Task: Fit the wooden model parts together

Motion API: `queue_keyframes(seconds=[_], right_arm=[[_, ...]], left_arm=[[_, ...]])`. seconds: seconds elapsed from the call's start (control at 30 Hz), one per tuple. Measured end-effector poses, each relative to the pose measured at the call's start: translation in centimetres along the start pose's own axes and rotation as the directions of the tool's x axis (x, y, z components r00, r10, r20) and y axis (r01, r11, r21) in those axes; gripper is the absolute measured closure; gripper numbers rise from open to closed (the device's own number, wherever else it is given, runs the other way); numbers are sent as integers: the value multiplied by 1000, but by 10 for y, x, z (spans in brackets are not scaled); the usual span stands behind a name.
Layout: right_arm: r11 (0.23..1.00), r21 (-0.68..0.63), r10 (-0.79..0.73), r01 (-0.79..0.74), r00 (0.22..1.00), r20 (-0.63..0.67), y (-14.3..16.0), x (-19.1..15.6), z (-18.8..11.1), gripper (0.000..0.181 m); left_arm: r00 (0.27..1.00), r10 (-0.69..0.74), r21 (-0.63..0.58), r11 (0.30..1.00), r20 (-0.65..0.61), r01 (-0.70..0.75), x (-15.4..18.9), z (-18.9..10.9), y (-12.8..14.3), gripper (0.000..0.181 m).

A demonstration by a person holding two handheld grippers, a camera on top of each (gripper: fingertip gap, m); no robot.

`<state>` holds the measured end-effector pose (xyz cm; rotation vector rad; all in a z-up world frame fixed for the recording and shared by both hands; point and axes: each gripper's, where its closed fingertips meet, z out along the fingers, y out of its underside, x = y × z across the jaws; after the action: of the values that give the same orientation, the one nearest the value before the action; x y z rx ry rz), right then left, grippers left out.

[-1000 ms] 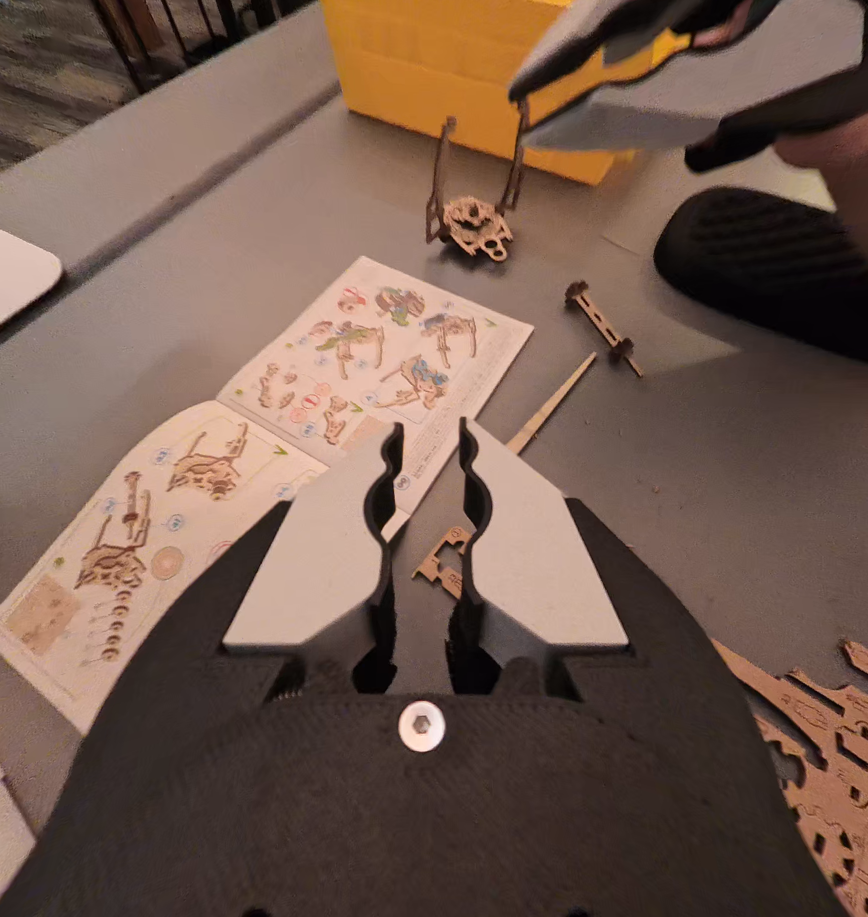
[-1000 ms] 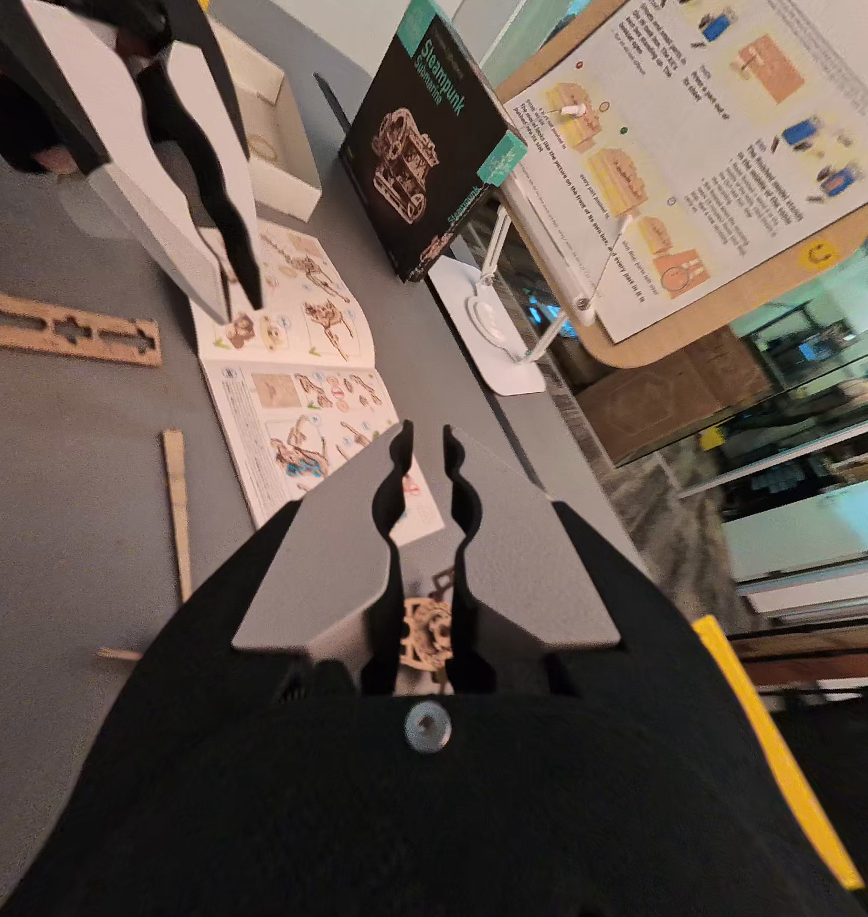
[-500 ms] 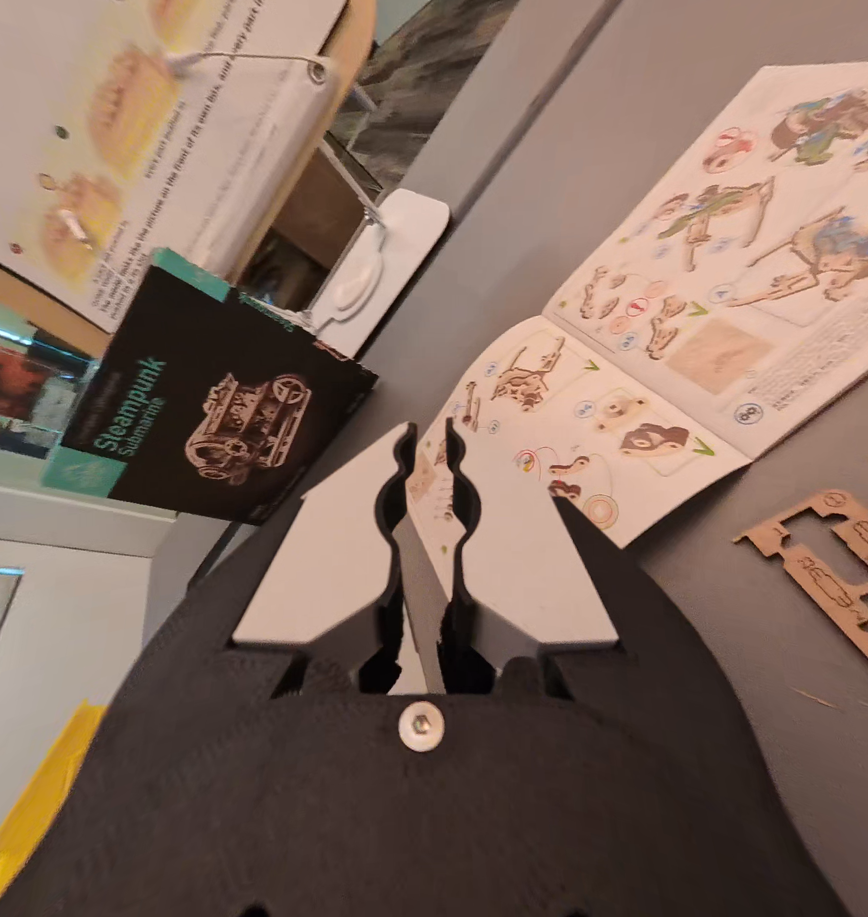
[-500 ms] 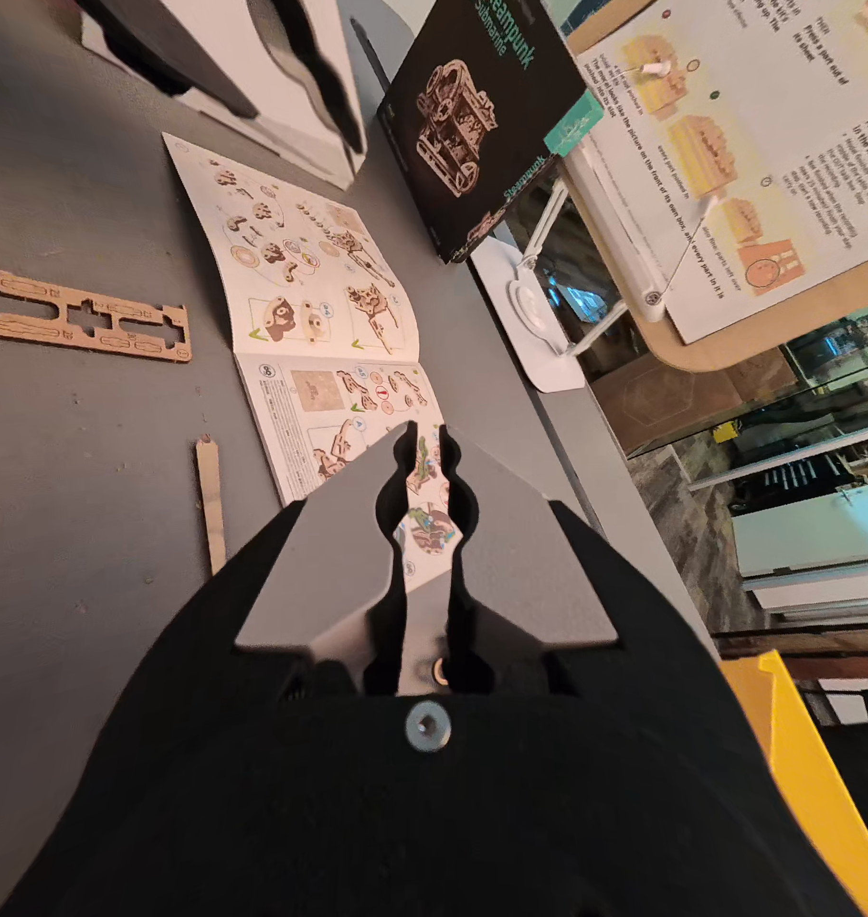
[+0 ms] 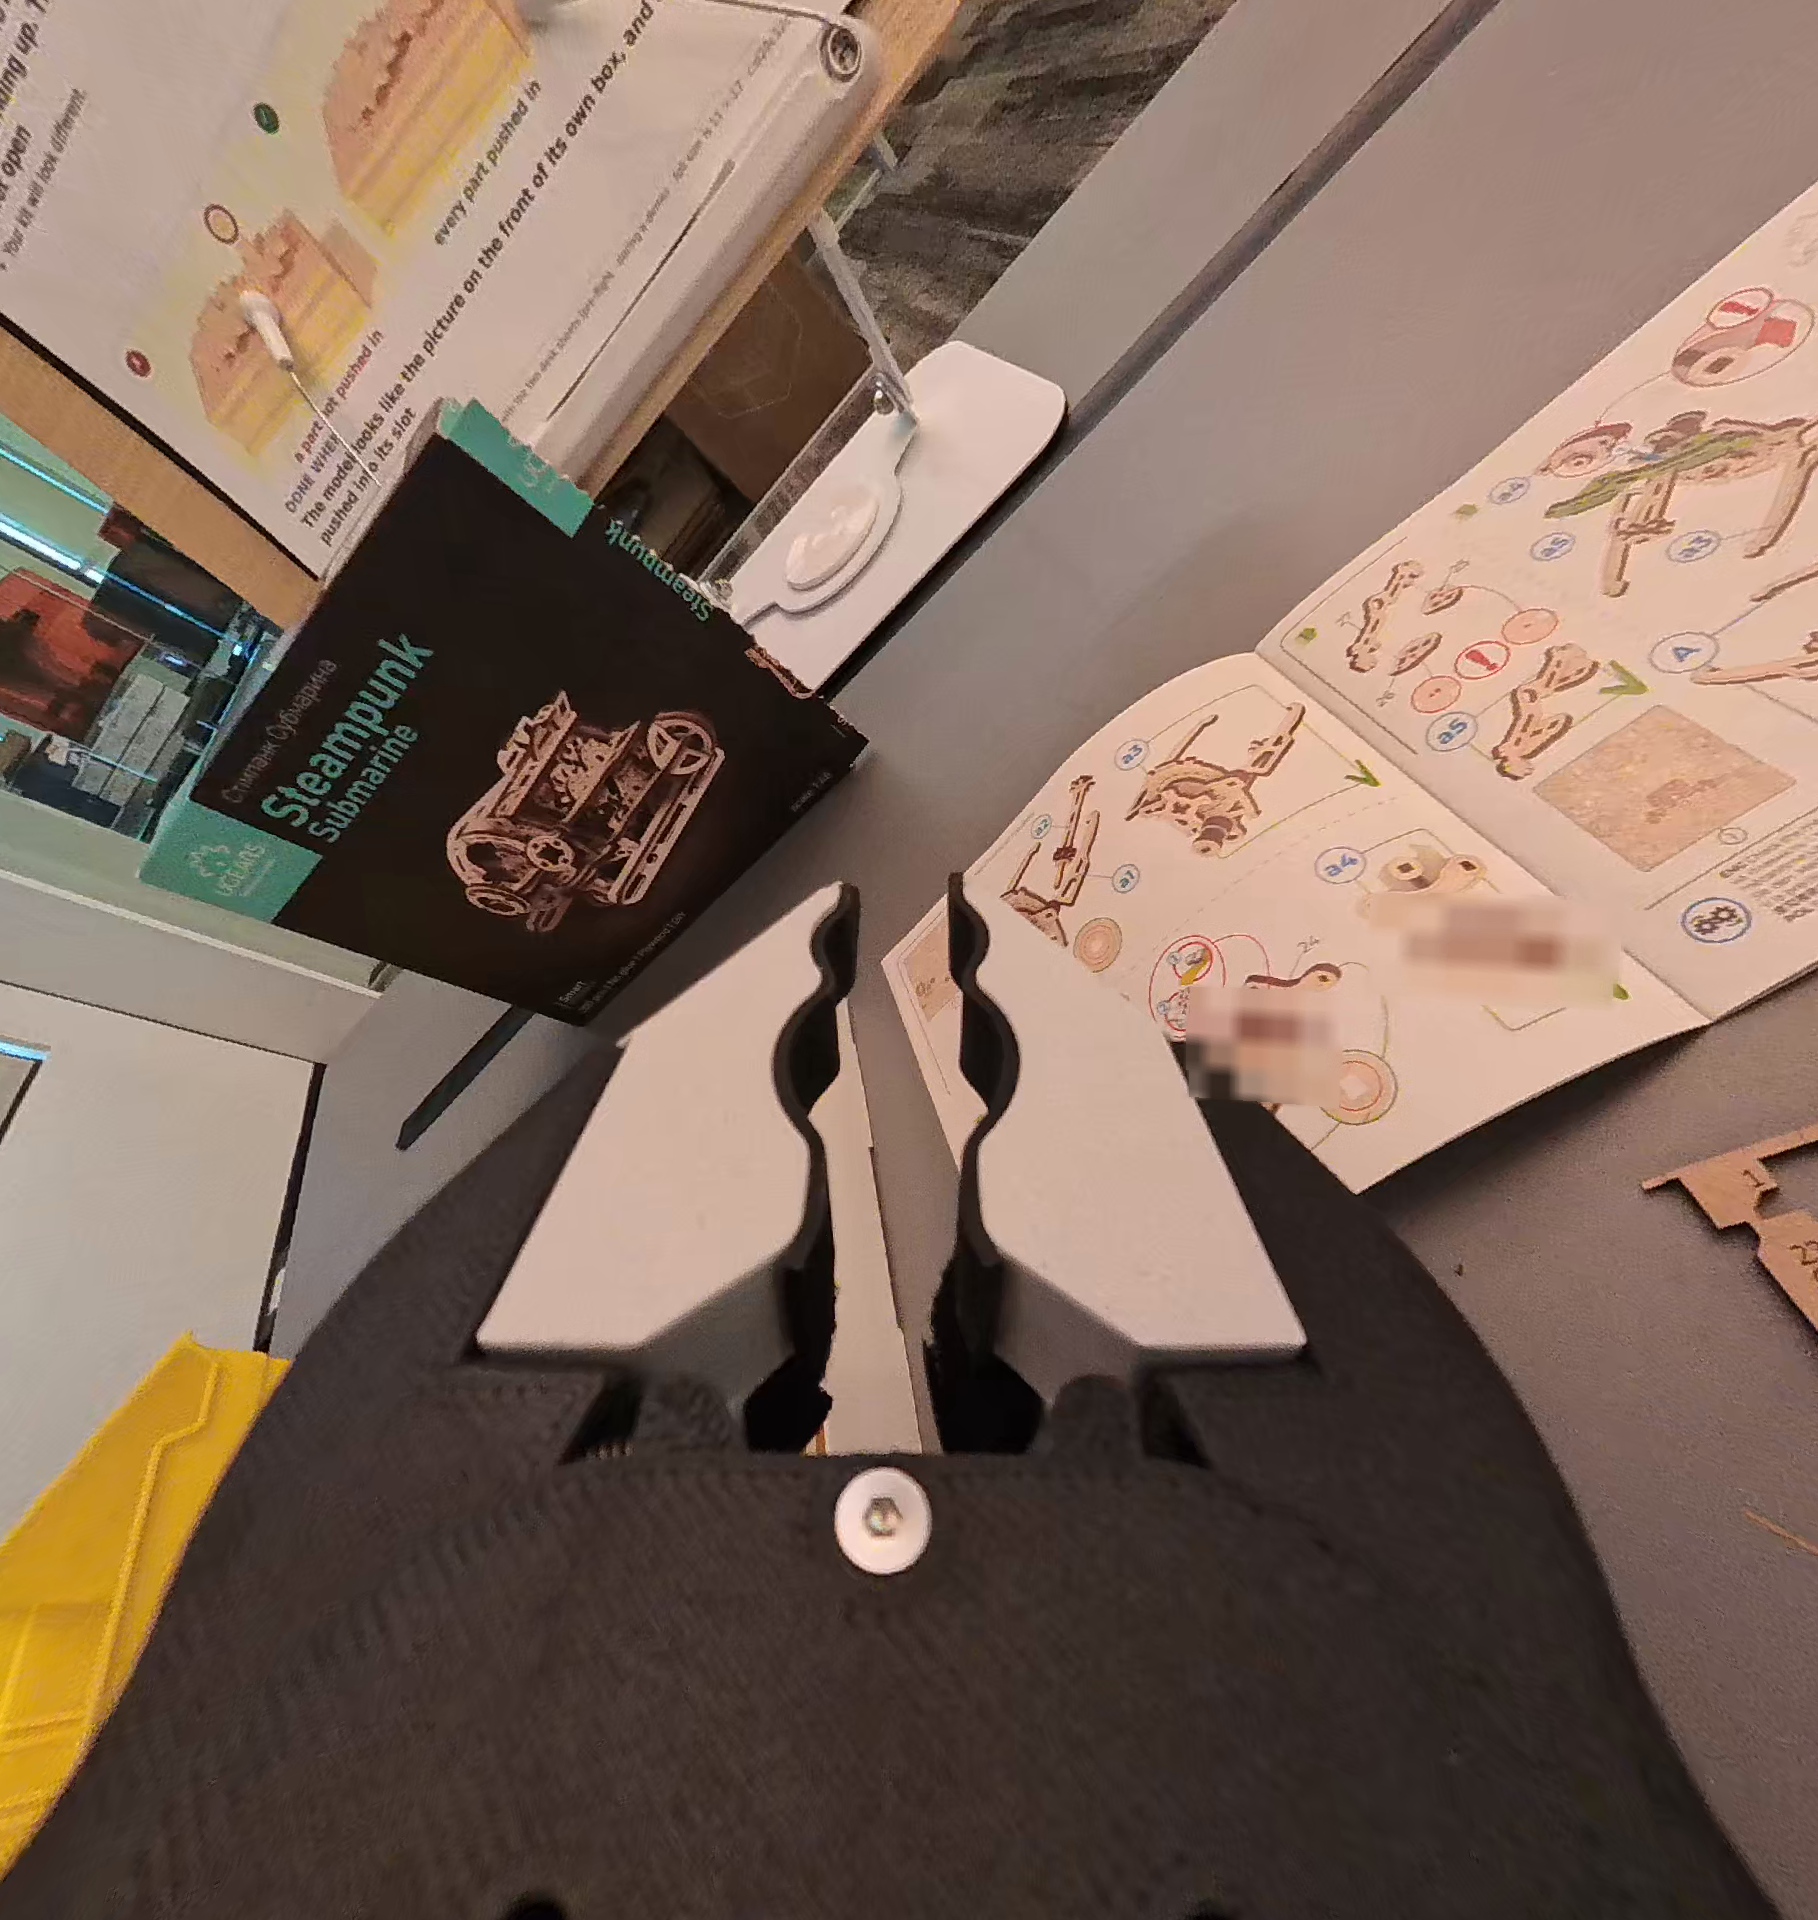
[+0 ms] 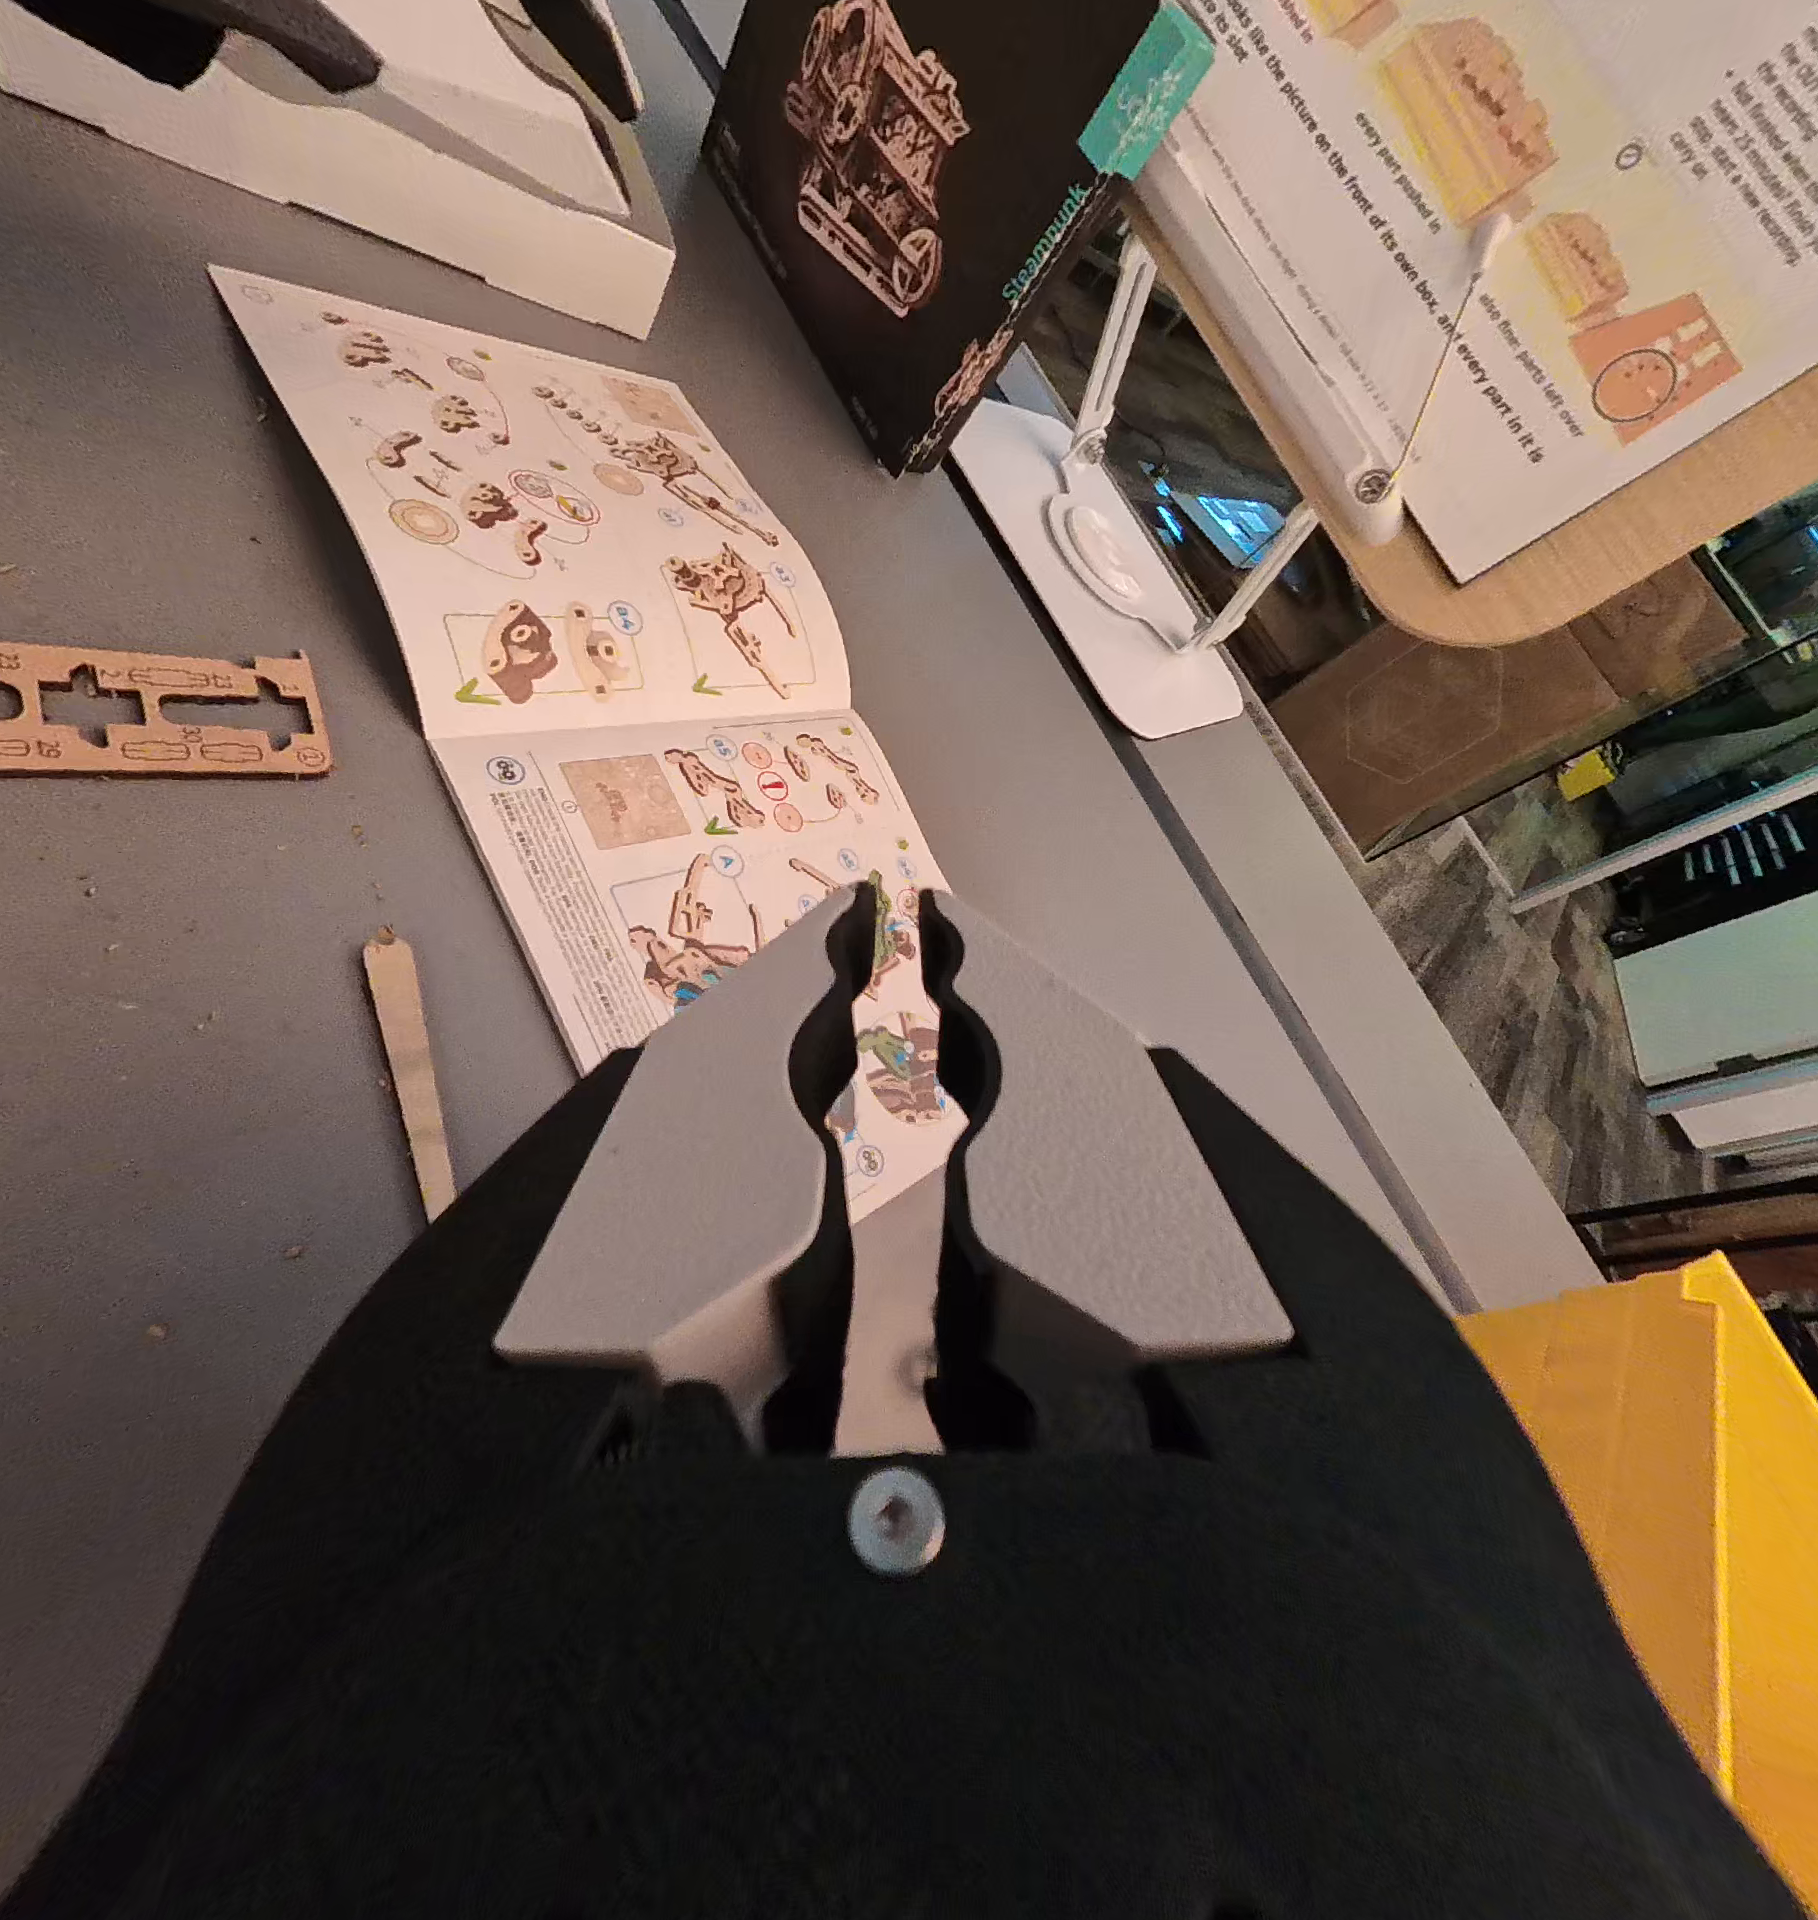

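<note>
Both grippers have swung off the parts toward the open illustrated instruction booklet (image 6: 614, 582), seemingly to consult it. Left gripper (image 5: 900, 904) and right gripper (image 6: 894, 904): slightly parted, empty. Flat brown wooden fret (image 6: 136, 717) lies beside booklet, untouched.

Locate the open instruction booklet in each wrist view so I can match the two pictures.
Left wrist view: instruction booklet lies at right, beyond the claw.
Right wrist view: instruction booklet lies at centre-left, its near corner behind the claw.
Shared landmark: the black model box standing beyond the booklet.
</note>
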<state>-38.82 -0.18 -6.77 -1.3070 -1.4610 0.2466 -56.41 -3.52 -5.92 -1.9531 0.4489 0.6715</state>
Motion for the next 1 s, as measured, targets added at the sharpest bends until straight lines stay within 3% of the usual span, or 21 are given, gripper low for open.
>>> queue_keyframes(seconds=[0.2,0.33,0.43,0.53,0.67,1.0], right_arm=[[1000,-6,29,-29,999,-27,3,7,-1,175],[998,2,58,-58,997,-49,3,14,-3,175],[996,8,92,-92,995,-43,5,16,-3,175],[993,19,121,-120,992,-36,5,17,-3,175],[988,38,148,-147,989,-23,2,17,-4,175],[985,64,158,-161,986,49,-4,4,-3,174]], left_arm=[[999,-31,3,1000,19,31,-12,-2,2,164],[933,-340,78,934,-120,350,-37,-12,-4,159],[881,-458,103,877,-119,470,-65,-12,6,149],[853,-507,105,848,-123,519,-74,-7,15,140],[750,-603,114,753,-271,647,-63,-5,7,128],[670,-664,201,644,-333,738,-87,-19,-1,134]])
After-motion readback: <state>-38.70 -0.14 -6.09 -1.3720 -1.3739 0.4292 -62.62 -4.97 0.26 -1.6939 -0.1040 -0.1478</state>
